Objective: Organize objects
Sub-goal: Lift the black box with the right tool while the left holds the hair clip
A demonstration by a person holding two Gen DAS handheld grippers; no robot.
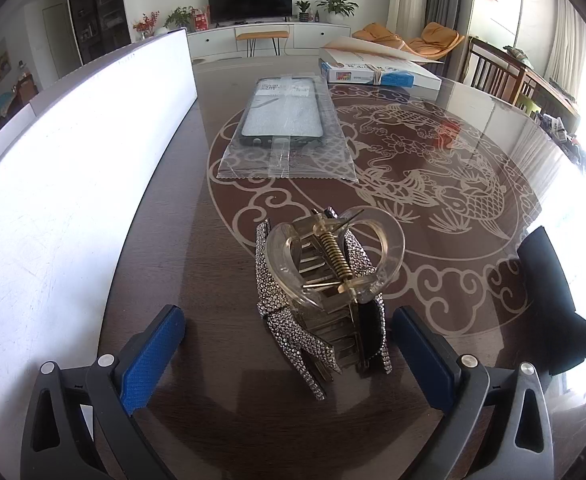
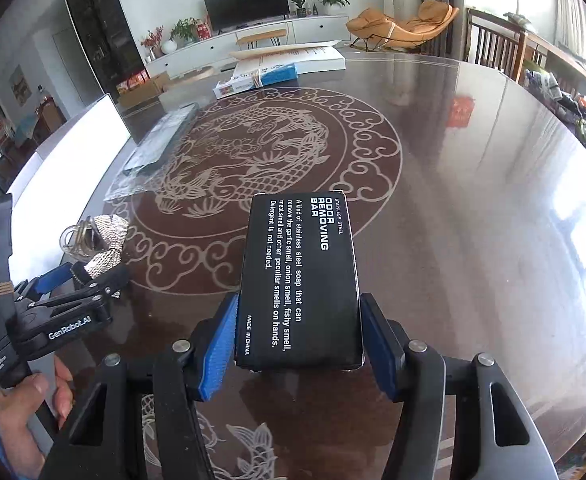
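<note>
Your left gripper (image 1: 289, 344) stands open around a rhinestone hair claw (image 1: 325, 296) on the table (image 1: 473, 200); your right gripper (image 2: 299, 344) clamps a black odor-removing bar box (image 2: 301, 276).

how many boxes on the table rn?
2: black odor-removing-bar box between the right gripper's blue pads, and a white-and-blue flat box at the table's far edge. Others may be hidden.

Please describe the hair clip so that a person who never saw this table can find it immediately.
On the dark table with the pale fish drawing, look between the open left gripper fingers. The hair clip stands there: the only sparkling thing, with rhinestones, clear plastic handles and a brass spring.
</note>
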